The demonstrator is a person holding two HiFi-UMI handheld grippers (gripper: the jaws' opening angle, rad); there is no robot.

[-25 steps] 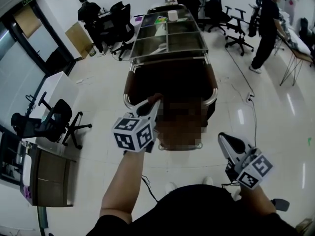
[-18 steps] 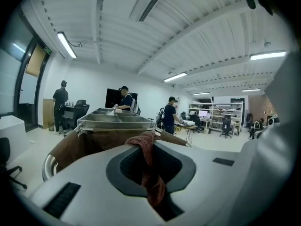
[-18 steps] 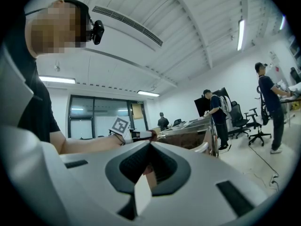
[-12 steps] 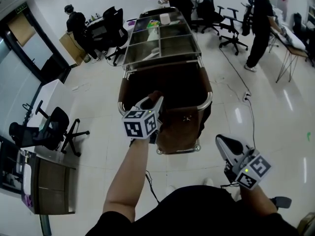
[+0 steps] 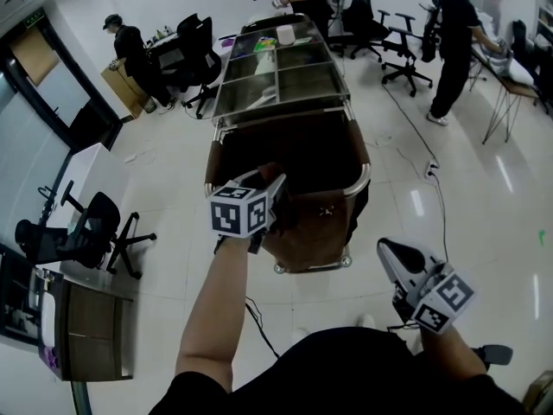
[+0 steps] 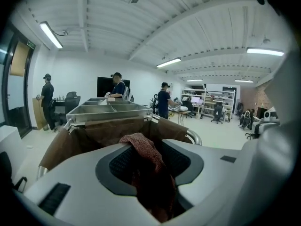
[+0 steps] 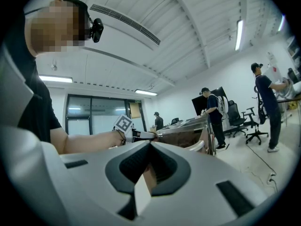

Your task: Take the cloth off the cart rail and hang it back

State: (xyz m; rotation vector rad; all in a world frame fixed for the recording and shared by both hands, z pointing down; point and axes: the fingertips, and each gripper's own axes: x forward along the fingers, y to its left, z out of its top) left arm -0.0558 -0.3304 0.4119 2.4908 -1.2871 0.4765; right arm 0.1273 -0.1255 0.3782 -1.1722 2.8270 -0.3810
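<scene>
A reddish-brown woven cloth point(image 6: 146, 150) hangs between the jaws of my left gripper point(image 6: 146, 147). Those jaws have just been opening, and the dark pads point(image 6: 120, 166) stand off the cloth on both sides. In the head view the left gripper point(image 5: 275, 185) sits at the near left of the cart's chrome rail point(image 5: 366, 176), over the brown bag point(image 5: 315, 158). The cloth's lower part is hidden behind the jaws. My right gripper point(image 5: 389, 249) hovers low at the right, away from the cart, its tips together point(image 7: 150, 144) and nothing held.
The cart carries steel trays point(image 5: 281, 67) beyond the bag. Office chairs point(image 5: 91, 223) stand at the left, a cabinet point(image 5: 86, 318) at the lower left. Several people point(image 5: 454, 41) work at desks at the back. A cable point(image 5: 441, 188) runs over the floor to the right.
My left gripper has sunk a little and drawn in to the cart's near rail. The right gripper has stayed where it was.
</scene>
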